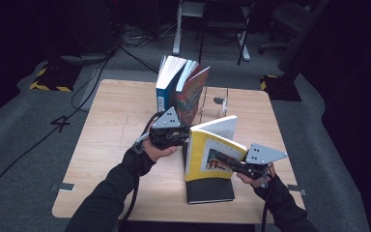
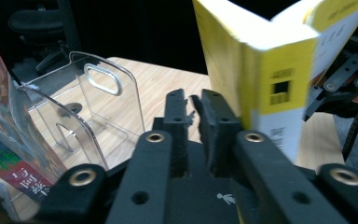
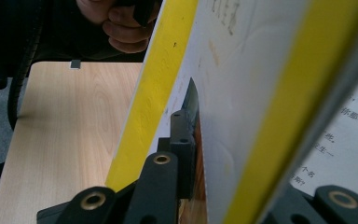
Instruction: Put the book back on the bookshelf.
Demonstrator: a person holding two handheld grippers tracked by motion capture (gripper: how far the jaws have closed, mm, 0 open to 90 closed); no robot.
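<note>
A yellow book (image 1: 212, 150) stands upright and partly open over the middle of the table, and it also fills the right gripper view (image 3: 261, 93). My right gripper (image 1: 236, 166) is shut on its front cover from the right; one black finger (image 3: 186, 140) presses flat on the cover's inner side, the other is hidden behind it. My left gripper (image 1: 186, 135) hovers by the book's left edge, spine side. Its jaws (image 2: 193, 105) stand a narrow slit apart with nothing between them. The yellow book's spine (image 2: 270, 60) is just to their right.
A dark book (image 1: 210, 191) lies flat near the front edge of the wooden table (image 1: 111, 145). Behind stand several books (image 1: 178, 87), the nearest red-covered (image 2: 0, 116), beside a clear acrylic book stand (image 1: 215, 104) (image 2: 98, 102). Chairs and cables lie beyond.
</note>
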